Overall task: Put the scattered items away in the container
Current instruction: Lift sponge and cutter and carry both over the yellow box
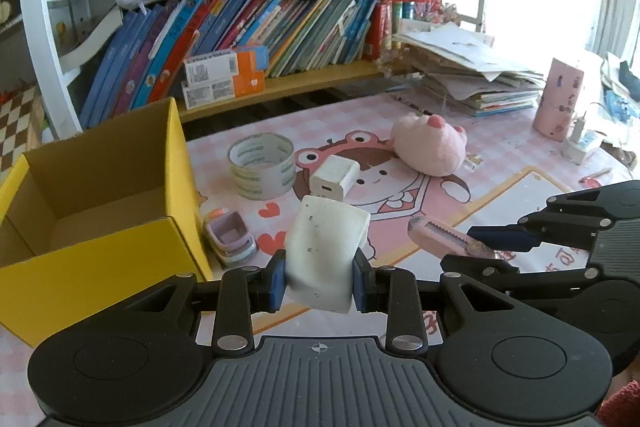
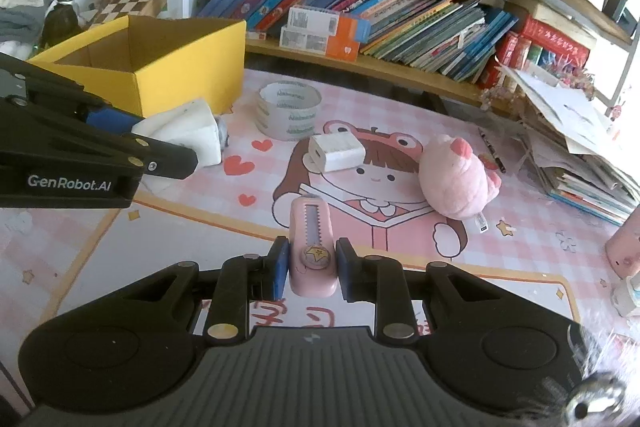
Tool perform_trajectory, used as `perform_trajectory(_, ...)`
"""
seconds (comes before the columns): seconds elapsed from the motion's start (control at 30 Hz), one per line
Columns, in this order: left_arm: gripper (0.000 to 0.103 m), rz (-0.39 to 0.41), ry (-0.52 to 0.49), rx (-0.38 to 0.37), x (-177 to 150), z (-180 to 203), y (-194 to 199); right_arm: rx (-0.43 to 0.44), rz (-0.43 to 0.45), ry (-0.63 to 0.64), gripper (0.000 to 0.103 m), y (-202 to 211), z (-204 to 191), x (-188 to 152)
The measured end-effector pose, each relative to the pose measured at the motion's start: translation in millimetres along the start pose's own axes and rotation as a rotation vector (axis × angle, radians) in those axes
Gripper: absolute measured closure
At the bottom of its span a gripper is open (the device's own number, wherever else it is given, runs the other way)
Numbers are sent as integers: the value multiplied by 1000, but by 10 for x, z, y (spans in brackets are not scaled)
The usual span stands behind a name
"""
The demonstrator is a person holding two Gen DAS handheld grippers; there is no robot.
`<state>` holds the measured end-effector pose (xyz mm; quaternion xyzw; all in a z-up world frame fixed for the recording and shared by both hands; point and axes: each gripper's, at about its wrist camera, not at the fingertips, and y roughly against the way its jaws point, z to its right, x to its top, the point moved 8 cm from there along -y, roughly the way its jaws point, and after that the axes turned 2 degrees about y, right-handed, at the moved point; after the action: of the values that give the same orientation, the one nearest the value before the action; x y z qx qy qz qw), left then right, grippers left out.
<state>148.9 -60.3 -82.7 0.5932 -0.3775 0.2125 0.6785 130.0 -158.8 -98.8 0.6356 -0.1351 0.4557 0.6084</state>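
Squarely between left tool [image 1: 319,277] pads: eraser [image 1: 326,251]

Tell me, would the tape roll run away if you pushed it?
Probably not. The tape roll lies flat on its side on the mat, so a push would likely slide it. Tipped onto its round edge, it could roll. Its hollow middle suggests it is fairly light.

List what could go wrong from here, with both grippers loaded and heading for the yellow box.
1. The white block is squashed between the left gripper jaws, near its lower end; it may twist loose.
2. The pink utility knife sticks out ahead of the right gripper and could catch the yellow box wall.
3. The two grippers are close together and may collide at the box.
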Motion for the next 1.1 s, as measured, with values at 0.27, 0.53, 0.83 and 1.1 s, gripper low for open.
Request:
perform_trajectory(0.27, 73, 45, -10, -20, -26, -167, 285, -35, 28, -1, 79, 156, -221, 88)
perform_trajectory(0.53, 73, 89, 4, -12, -35, -422, 556, -51, 62, -5, 79, 260, -414, 233)
perform_trajectory(0.83, 73, 129, 28, 20, -46, -783, 804, -41, 125, 4, 79, 393, -691, 475)
perform_trajectory(1.1, 73, 147, 65, 65, -94, -1148, 933, 0, 146, 47, 79, 361, -1041, 681)
